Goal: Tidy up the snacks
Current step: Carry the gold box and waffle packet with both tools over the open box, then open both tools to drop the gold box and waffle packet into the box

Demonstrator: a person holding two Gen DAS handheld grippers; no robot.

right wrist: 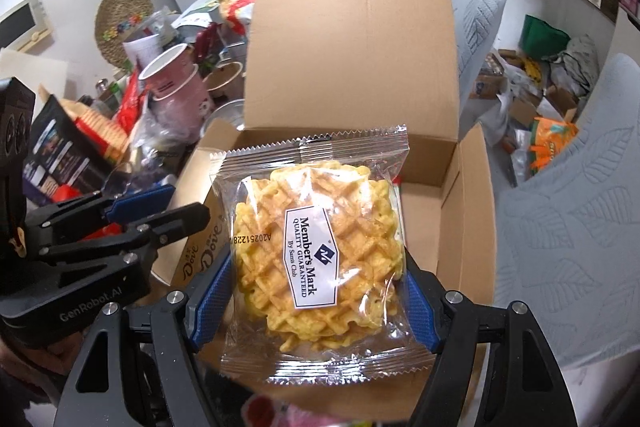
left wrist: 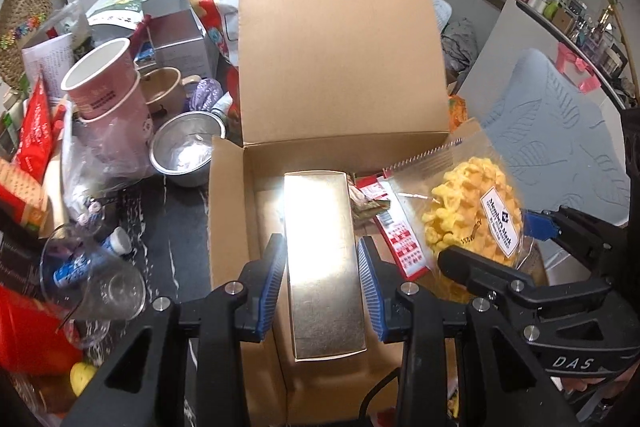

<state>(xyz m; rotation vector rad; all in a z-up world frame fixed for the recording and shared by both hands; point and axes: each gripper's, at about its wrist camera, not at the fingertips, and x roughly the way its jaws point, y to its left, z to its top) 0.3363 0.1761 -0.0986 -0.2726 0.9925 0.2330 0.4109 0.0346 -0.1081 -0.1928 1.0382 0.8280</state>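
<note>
Two grippers gripping snacks over the open cardboard box (left wrist: 340, 67): left gripper (left wrist: 322, 287) clamping a shiny gold box (left wrist: 324, 259), long axis pointing away; right gripper (right wrist: 312, 291) pinching a clear-wrapped yellow waffle pack (right wrist: 316, 247).

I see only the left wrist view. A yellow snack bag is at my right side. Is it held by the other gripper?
Observer: Yes. In the right wrist view the right gripper is shut on the waffle pack.
Operator: What is printed on my gold box?
Observer: The right wrist view shows "Dove" on its side.
Operator: Is the cardboard box free at its right end?
Observer: Yes, bare floor shows there.
</note>
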